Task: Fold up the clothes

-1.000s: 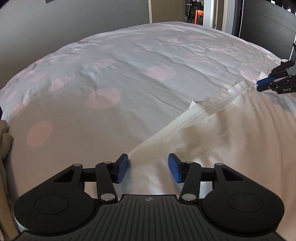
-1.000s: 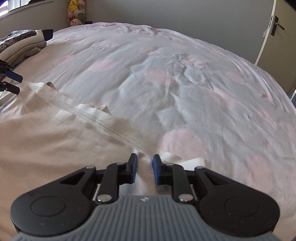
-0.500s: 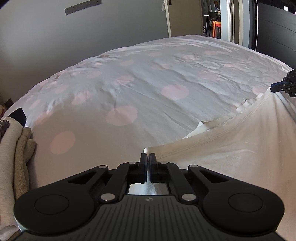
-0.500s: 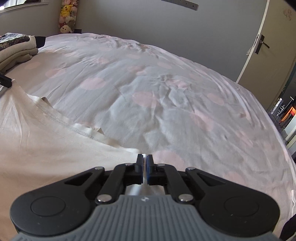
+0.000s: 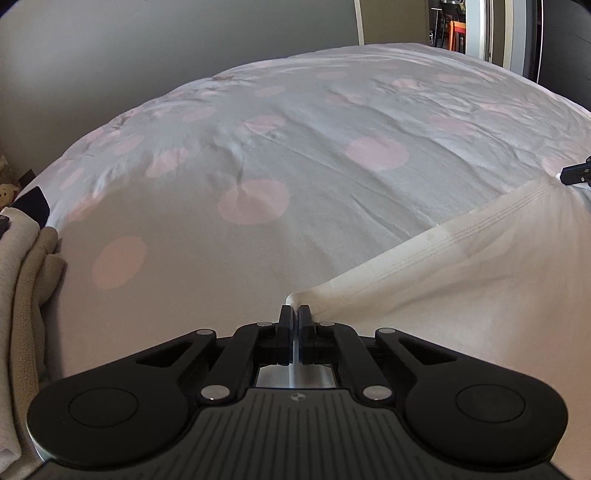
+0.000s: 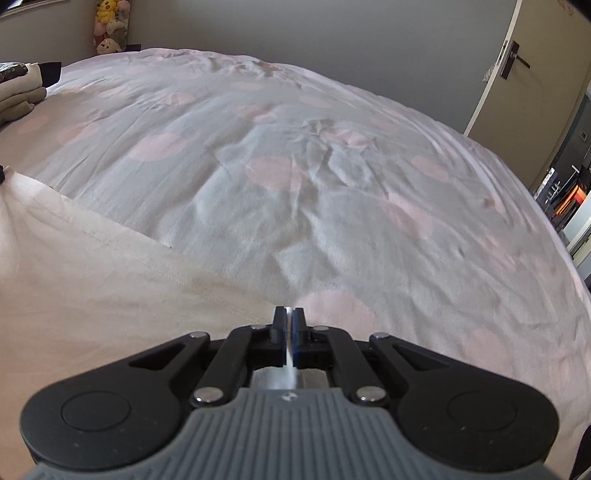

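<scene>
Home bedroom, bed (image 5: 258, 177) under pink-dotted duvet, plush toys (image 6: 109, 27) in corner, door (image 6: 517, 66), folded clothes (image 5: 22, 295)

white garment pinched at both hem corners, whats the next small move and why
Probably carry both corners forward together over the bedspread to begin the fold. The left gripper and the right gripper are each shut on a corner of the white garment, and its stitched hem runs taut between them, raised off the bedspread, so the cloth looks ready to travel evenly.
</scene>
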The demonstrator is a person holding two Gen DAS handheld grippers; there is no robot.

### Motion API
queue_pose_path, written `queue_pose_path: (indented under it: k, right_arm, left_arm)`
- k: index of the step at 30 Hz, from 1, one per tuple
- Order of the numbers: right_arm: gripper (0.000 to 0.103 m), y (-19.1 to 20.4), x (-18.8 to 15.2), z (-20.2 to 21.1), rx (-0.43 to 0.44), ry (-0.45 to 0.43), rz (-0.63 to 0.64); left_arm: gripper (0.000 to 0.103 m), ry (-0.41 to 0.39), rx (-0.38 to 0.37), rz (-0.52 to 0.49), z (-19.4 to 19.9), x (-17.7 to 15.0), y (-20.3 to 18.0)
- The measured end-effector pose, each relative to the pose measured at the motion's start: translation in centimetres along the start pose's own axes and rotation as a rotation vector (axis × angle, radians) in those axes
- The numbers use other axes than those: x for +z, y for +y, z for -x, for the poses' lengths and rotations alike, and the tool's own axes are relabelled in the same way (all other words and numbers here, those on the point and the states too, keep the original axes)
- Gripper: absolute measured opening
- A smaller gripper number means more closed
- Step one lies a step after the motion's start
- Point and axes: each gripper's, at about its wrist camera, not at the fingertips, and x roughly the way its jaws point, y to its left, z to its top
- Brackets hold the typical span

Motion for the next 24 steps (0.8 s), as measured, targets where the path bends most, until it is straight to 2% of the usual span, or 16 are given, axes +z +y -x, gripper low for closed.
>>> queue_pose_path:
  k: [4,8,11,14,18,24]
  right_arm:
    - [0.008,-0.7,-0.5,0.2,0.029,-0.003,-0.07]
    - [0.024,-2.6,-0.5,2.1,0.025,-0.047,-0.173]
    - [0.031,-4.5,-0.6,3.9,0.001,-0.076,-0.252]
    - [0.034,-6.4,-1.2,4.9,-0.044,-0.065,-0.314]
    - [0.036,-8.6,-2.5,5.4,-0.071,-0.031,-0.425]
    - [0.038,-10.1,-4.1,4.8,-0.053,-0.007,-0.557]
  left_arm:
    - [0.006,-0.01,-0.023,0.023,0.5,-0.2,0.8]
    - [0.016,-0.068,-0.032,0.112,2.9,-0.3,3.3]
    - [0.023,-0.092,-0.016,0.205,4.7,-0.9,5.7]
    - [0.029,-0.068,-0.008,0.299,5.4,-2.1,7.7]
    - [0.037,-0.031,-0.047,0.399,5.0,-3.7,8.6]
    - [0.039,0.004,-0.105,0.507,3.1,-5.0,8.1]
